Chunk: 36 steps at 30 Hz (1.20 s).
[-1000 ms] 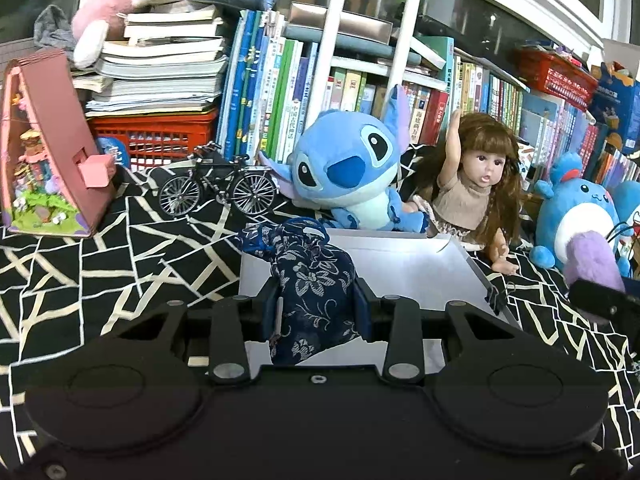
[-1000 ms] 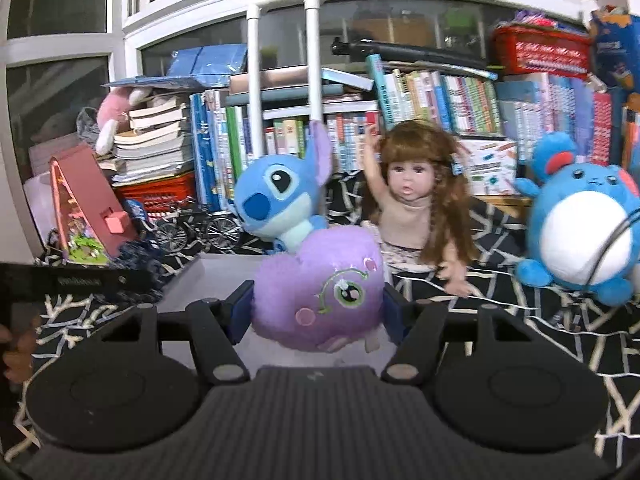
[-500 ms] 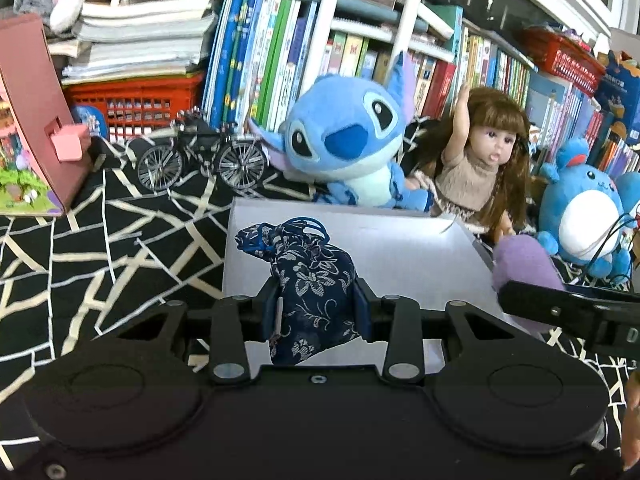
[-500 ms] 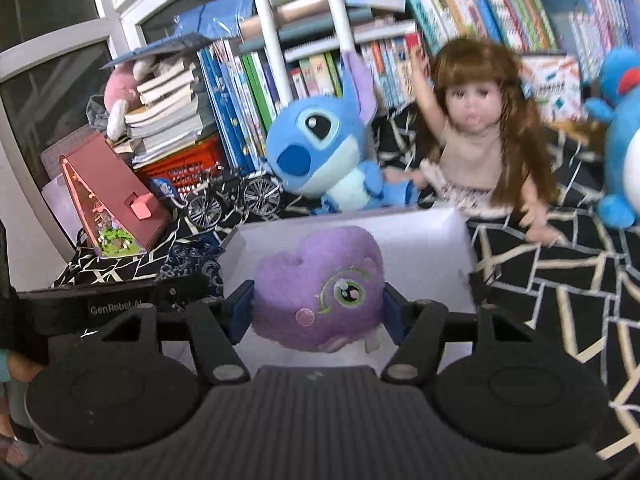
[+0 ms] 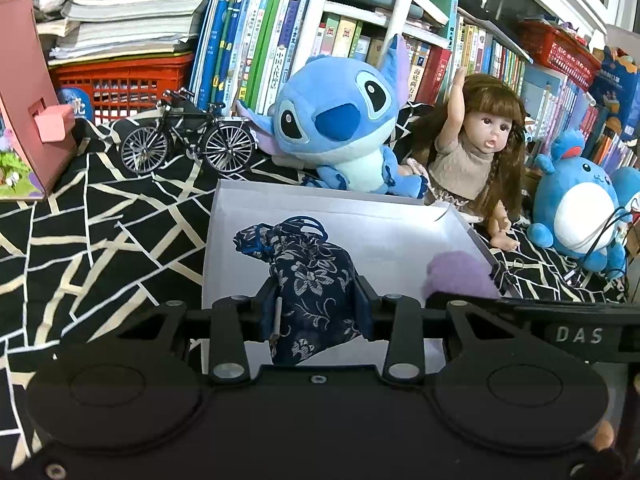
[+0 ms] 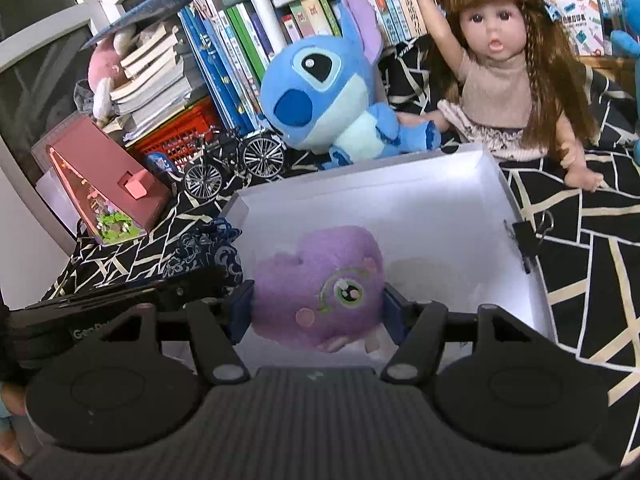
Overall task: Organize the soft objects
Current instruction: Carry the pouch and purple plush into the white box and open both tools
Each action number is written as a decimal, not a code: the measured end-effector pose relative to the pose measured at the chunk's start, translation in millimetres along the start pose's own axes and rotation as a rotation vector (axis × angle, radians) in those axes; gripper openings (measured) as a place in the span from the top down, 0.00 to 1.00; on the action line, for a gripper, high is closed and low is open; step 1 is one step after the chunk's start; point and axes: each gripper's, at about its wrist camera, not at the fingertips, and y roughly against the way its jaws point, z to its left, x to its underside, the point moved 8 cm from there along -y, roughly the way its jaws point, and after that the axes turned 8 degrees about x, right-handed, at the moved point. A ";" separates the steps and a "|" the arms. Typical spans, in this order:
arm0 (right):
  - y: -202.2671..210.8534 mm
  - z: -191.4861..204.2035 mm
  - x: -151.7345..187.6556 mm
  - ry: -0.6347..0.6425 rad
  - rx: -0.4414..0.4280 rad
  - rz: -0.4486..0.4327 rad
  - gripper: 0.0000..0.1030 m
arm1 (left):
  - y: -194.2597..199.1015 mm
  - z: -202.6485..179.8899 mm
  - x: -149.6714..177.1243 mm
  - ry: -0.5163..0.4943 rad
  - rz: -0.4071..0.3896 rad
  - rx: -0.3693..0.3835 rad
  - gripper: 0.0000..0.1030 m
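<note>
My left gripper (image 5: 316, 312) is shut on a dark blue floral drawstring pouch (image 5: 308, 280), held over the left half of the white box (image 5: 320, 204). In the right wrist view my right gripper (image 6: 316, 312) is shut on a purple plush toy (image 6: 320, 280) with a green eye, over the near left part of the same white box (image 6: 460, 168). The purple plush (image 5: 456, 272) shows at the box's right side in the left wrist view, with the right gripper's body beside it. The pouch (image 6: 208, 252) peeks out at the box's left edge in the right wrist view.
Behind the box sit a blue plush alien (image 5: 340, 120), a long-haired doll (image 5: 476, 152) and a round blue plush (image 5: 580, 204). A model bicycle (image 5: 188, 140), a pink toy house (image 5: 28, 120) and shelves of books stand further back. A black binder clip (image 6: 528, 240) grips the box's right wall.
Both grippers have moved forward and down over the white box with their loads. The right gripper has come in close beside the left and tilted more downward.
</note>
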 end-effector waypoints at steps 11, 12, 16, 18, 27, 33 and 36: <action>-9.5 -8.7 3.8 -0.030 -0.002 0.026 0.30 | 4.5 0.4 3.4 -0.017 -0.001 0.006 0.61; -9.9 -8.3 3.8 -0.030 -0.001 0.026 0.29 | 4.8 1.0 3.8 -0.015 -0.001 0.004 0.60; -10.6 -7.6 3.9 -0.037 0.001 0.028 0.25 | 5.1 2.9 5.7 -0.009 -0.003 -0.003 0.56; -10.7 -7.6 4.5 -0.041 0.000 0.030 0.25 | 5.4 3.3 6.0 -0.012 -0.005 -0.011 0.53; -12.3 -6.3 4.6 -0.032 0.003 0.035 0.23 | 5.7 7.5 8.2 -0.012 -0.005 -0.040 0.43; -11.1 -4.8 4.0 -0.028 0.007 0.033 0.18 | 9.5 5.0 6.9 -0.024 -0.023 -0.045 0.30; -9.8 -6.4 3.9 -0.038 0.008 0.028 0.18 | 11.7 3.2 6.1 -0.029 -0.031 -0.046 0.28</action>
